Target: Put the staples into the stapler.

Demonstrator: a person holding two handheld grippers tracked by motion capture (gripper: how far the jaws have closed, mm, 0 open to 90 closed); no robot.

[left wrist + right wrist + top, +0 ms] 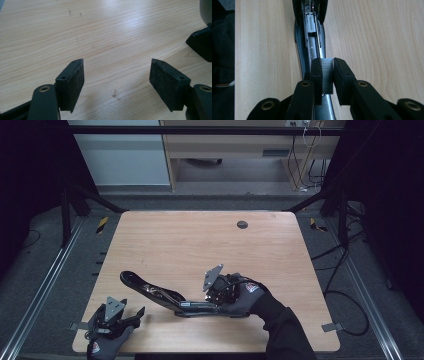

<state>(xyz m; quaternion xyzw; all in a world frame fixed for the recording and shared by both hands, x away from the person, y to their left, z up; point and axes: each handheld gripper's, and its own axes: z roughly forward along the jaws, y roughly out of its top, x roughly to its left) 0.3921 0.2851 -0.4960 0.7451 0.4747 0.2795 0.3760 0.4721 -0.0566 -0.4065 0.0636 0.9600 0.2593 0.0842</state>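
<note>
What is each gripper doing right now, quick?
Left gripper: open, nothing between its jaws.
Right gripper: shut on a strip of staples, above the opened stapler.

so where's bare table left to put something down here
The whole far half of the table is bare, apart from the small dark grommet. The right edge strip is free too. It is crowded near the front: the opened stapler lies between the left gripper and the right gripper, which holds a staple strip.
</note>
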